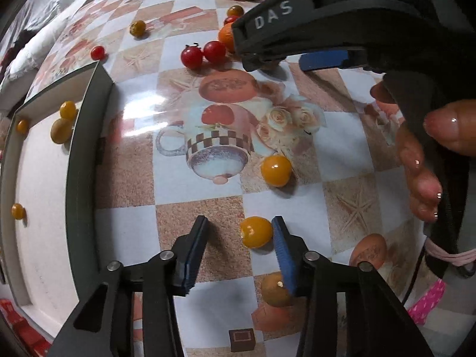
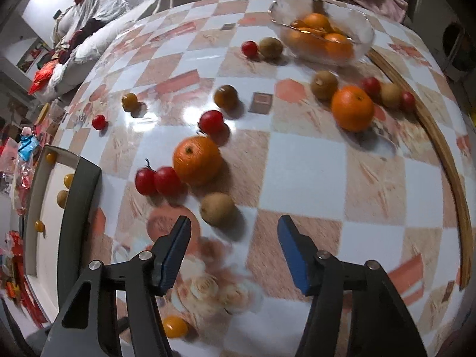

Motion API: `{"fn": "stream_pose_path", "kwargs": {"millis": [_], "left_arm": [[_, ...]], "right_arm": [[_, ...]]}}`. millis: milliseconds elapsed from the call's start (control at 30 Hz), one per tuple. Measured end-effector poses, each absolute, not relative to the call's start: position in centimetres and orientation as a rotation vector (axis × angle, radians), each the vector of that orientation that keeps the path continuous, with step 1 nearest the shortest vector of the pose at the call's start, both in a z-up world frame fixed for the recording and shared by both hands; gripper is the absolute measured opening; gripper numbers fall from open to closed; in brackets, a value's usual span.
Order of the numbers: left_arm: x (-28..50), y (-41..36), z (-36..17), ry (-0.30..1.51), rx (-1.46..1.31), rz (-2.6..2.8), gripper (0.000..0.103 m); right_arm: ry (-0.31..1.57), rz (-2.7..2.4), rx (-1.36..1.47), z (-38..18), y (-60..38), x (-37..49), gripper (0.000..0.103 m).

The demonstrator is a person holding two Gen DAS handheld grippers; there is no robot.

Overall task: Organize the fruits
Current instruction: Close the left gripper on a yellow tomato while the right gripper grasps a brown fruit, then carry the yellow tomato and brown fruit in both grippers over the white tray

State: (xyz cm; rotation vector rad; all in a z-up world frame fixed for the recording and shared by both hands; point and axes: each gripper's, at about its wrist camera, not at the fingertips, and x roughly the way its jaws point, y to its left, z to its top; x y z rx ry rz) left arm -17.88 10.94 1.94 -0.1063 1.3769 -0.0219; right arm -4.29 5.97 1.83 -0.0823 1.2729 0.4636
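**Yellow tomato between the left fingers**

Yellow cherry tomato lies on the checked tablecloth in the left wrist view, inside the left gripper, touching its right pad while the left pad stands clear, so the jaws are parted. A white tray beside it holds more yellow ones.

In the right wrist view, the right gripper hangs spread and empty below a brown kiwi; beyond lie an orange and a glass bowl of oranges.
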Motion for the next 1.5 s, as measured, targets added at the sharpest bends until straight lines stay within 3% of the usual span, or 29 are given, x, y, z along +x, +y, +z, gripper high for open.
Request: {"fn": "stream_pose_path", "kwargs": {"millis": [33, 100, 167, 200, 733, 967, 1500], "left_arm": [[-17.9, 10.9, 2.0, 1.375, -0.120, -0.026, 0.037], [-18.4, 10.8, 2.0, 1.376, -0.122, -0.031, 0.032], [-18.7, 10.4, 2.1, 1.375, -0.122, -0.039, 0.027], [-18.9, 10.4, 2.1, 1.374, -0.135, -0.049, 0.022], [-18.5, 12.4, 1.4, 1.383, -0.214, -0.089, 0.022], [-17.7, 13.8, 3.5, 1.363, -0.220, -0.096, 0.022], [-18.5, 21.1, 7.1, 1.259, -0.273, 0.008, 0.022]], "right_arm": [[1.270, 0.469, -0.084, 1.8, 6.2, -4.2, 0.060], [1.256, 0.482, -0.103, 1.8, 7.1, -4.2, 0.040], [1.251, 0.482, -0.118, 1.8, 7.4, -4.2, 0.028], [1.252, 0.479, -0.114, 1.7, 7.4, -4.2, 0.028], [1.303, 0.407, 0.015, 3.3, 1.7, -7.5, 0.028], [1.314, 0.400, 0.023, 4.0, 1.0, -8.8, 0.028], [1.317, 0.480, -0.039, 6.1, 5.4, -10.8, 0.028]]}}
